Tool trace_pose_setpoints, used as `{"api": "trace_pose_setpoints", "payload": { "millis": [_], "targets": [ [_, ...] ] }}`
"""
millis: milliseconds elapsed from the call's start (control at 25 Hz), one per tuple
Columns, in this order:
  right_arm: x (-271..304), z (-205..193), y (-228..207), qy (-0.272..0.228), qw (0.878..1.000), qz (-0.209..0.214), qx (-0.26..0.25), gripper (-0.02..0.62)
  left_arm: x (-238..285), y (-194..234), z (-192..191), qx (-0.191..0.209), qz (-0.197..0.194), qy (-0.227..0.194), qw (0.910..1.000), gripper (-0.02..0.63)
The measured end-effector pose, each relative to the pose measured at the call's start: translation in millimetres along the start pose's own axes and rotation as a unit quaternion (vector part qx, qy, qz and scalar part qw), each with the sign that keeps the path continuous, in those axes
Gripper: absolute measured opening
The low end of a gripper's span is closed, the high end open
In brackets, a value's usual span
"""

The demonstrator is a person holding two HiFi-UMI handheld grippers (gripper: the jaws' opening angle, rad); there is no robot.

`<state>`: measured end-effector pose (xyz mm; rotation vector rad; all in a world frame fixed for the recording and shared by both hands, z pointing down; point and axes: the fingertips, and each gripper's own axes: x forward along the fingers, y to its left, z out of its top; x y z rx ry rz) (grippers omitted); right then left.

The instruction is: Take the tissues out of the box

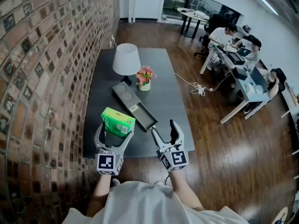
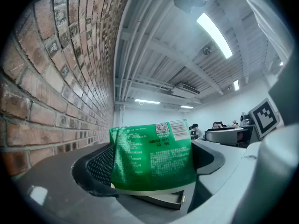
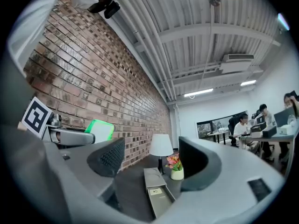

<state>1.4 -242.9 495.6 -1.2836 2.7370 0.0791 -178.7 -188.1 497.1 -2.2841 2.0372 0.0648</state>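
I judge the main step done: the soft green plastic pack of tissues (image 1: 118, 121) is out of the long dark grey box (image 1: 125, 96) and sits in my left tongs (image 1: 114, 136). Those tongs are about half closed and clamped across the pack's width, holding it over the near left corner of the dark worktop (image 1: 163, 87), just beside the box's pulled-out drawer end. My right tongs (image 1: 163, 127) stand wide apart with nothing between them, hovering past the near edge of the worktop, and through their gap I see only the box, the white-shaded table lamp (image 1: 126, 59) and the small pot of pink flowers (image 1: 145, 76). What seems left is to put the pack down somewhere clear of the box, and perhaps to push the drawer shut. The drawer looks empty apart from a pale label or card, though I can't rule out more packs in the covered part of the box. In the left gripper view the pack hides the far pad, so I see only the ribbed near pad against its edge, and the dark slab just beneath the pack is hard to make out. The print on the wrapper is too small to read, and the head view does not show how high the pack sits above the worktop.
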Motion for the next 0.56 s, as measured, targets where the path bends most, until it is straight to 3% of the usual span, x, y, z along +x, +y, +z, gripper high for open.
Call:
{"api": "trace_pose_setpoints", "payload": {
  "millis": [560],
  "targets": [
    [-9, 12, -9, -0.005, 1.0, -0.014, -0.015, 0.362, -10, 10, 5, -0.004, 0.014, 0.0, 0.9999, 0.489]
  ]
}}
